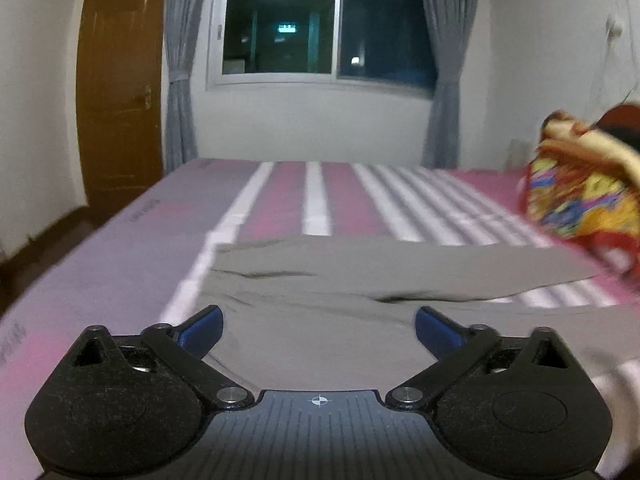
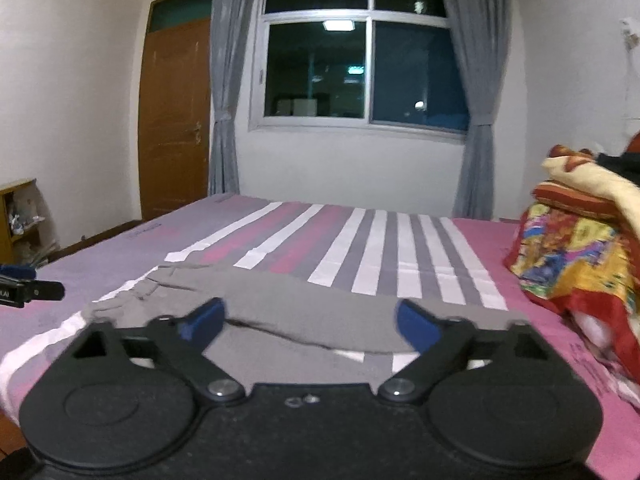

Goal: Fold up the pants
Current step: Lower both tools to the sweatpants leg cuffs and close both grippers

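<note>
Striped pink, grey and white bedding covers the bed (image 2: 400,240) under both grippers. Left gripper (image 1: 319,330) and right gripper (image 2: 310,322) each hover with blue fingers spread apart, gripping nothing. Just ahead, the grey pants (image 1: 360,276) lie flat across the bed, long axis running left to right, legs reaching rightward toward a colourful blanket (image 2: 580,256). Beyond stand a dark window (image 2: 360,68), grey curtains (image 2: 476,92) and a brown door (image 2: 176,120).

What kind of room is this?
Most likely a bedroom: a big bed with a striped sheet, a curtained window, and a wooden door. Grey pants lie on the bed.
</note>
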